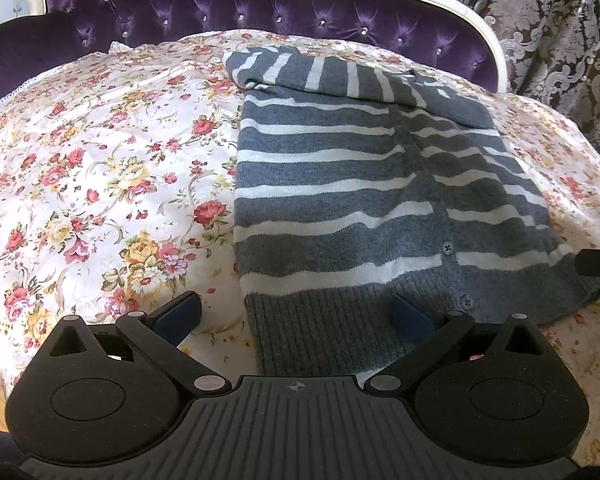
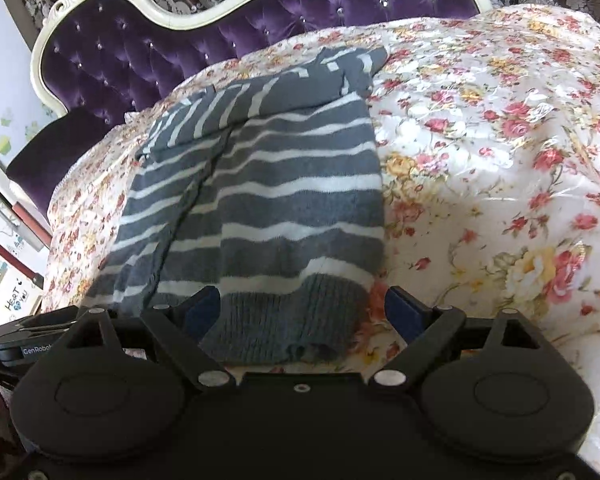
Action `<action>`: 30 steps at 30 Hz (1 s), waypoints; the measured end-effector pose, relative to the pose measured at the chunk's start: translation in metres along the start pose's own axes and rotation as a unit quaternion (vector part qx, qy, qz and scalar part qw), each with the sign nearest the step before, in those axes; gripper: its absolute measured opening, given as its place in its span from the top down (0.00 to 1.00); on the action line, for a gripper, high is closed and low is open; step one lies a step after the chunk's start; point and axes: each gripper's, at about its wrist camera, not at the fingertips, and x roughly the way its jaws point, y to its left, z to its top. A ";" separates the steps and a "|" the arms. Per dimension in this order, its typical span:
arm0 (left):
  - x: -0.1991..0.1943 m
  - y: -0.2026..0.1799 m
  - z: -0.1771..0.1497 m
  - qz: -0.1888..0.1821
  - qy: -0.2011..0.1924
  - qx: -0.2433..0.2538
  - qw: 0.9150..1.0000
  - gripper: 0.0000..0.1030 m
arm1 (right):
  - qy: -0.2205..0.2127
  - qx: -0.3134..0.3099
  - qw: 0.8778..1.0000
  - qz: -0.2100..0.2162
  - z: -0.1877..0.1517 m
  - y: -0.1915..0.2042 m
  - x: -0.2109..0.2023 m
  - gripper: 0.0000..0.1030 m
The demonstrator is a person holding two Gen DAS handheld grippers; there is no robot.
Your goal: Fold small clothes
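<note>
the striped cardigan lies on the floral bedspread, its hem cut off behind both grippers. left gripper jaws wide, right gripper jaws wide, nothing gripped.

The cardigan lies on the bedspread, before the headboard.

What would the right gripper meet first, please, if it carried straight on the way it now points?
Probably the ribbed hem of the grey-and-white striped knitted cardigan, which lies between the open right gripper fingers; depth is unclear.
</note>
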 end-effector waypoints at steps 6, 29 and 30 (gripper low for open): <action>-0.001 0.000 0.001 -0.002 0.003 0.003 1.000 0.01 | 0.005 0.011 1.000 0.006 0.000 -0.002 0.000 0.12; -0.011 0.003 0.007 -0.035 -0.025 -0.016 0.999 0.84 | 0.016 0.031 0.999 0.025 -0.003 -0.005 0.002 0.83; -0.013 0.009 0.007 -0.042 -0.029 -0.034 0.998 0.85 | 0.008 0.030 0.999 0.030 -0.003 -0.005 -0.002 0.83</action>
